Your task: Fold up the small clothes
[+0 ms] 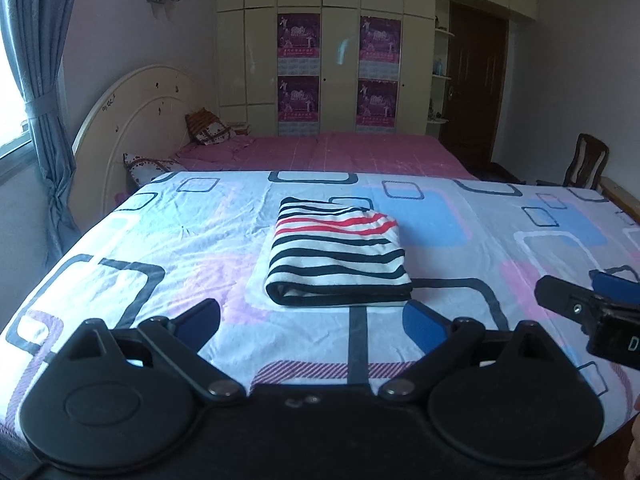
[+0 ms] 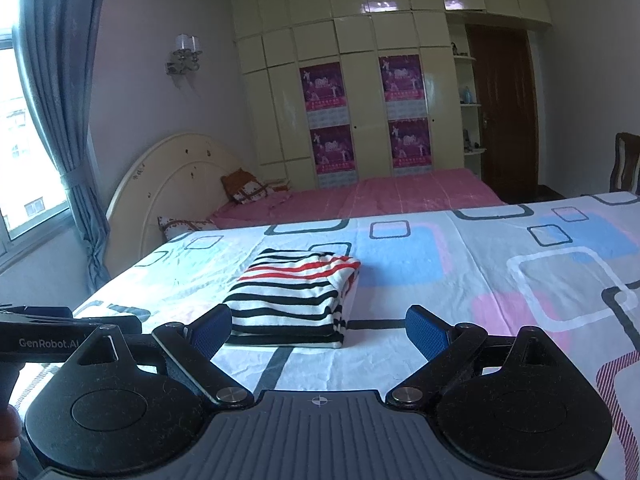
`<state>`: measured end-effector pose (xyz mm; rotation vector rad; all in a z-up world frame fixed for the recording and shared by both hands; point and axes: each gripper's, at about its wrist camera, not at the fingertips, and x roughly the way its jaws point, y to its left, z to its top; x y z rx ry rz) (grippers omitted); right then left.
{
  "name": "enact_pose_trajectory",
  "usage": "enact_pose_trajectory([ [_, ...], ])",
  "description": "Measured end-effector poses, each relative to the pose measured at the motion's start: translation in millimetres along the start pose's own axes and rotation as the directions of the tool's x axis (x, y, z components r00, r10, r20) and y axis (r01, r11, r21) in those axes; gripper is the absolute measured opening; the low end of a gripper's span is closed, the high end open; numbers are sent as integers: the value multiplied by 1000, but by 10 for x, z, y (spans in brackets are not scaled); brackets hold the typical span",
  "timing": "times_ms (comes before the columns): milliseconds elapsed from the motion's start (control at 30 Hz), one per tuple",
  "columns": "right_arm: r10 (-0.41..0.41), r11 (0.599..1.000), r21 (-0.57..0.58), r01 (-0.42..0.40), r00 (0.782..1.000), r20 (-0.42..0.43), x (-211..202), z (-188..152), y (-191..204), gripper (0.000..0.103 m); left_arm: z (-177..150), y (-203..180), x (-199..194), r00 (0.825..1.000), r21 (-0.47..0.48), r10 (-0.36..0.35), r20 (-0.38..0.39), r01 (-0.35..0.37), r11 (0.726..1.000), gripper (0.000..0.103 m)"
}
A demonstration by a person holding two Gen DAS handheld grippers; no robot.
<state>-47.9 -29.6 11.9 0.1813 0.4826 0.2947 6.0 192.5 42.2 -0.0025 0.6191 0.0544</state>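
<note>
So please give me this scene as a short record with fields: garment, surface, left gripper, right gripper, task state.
garment: striped shirt, folded into a compact rectangle
surface: patterned sheet, shirt lies flat on it
left gripper: jaws open, holds nothing, short of the shirt
right gripper: jaws open, holds nothing
task state: fold looks finished

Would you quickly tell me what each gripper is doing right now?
Left gripper: open, holding nothing, short of the folded striped shirt.
Right gripper: open, holding nothing.
</note>
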Motion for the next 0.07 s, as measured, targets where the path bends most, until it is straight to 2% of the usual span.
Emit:
enact_pose_trajectory([
  [67, -10, 1000, 9, 10, 1000, -10, 61, -3, -43, 93, 33, -11, 83, 1000, 17, 17, -8, -17, 1000, 103],
])
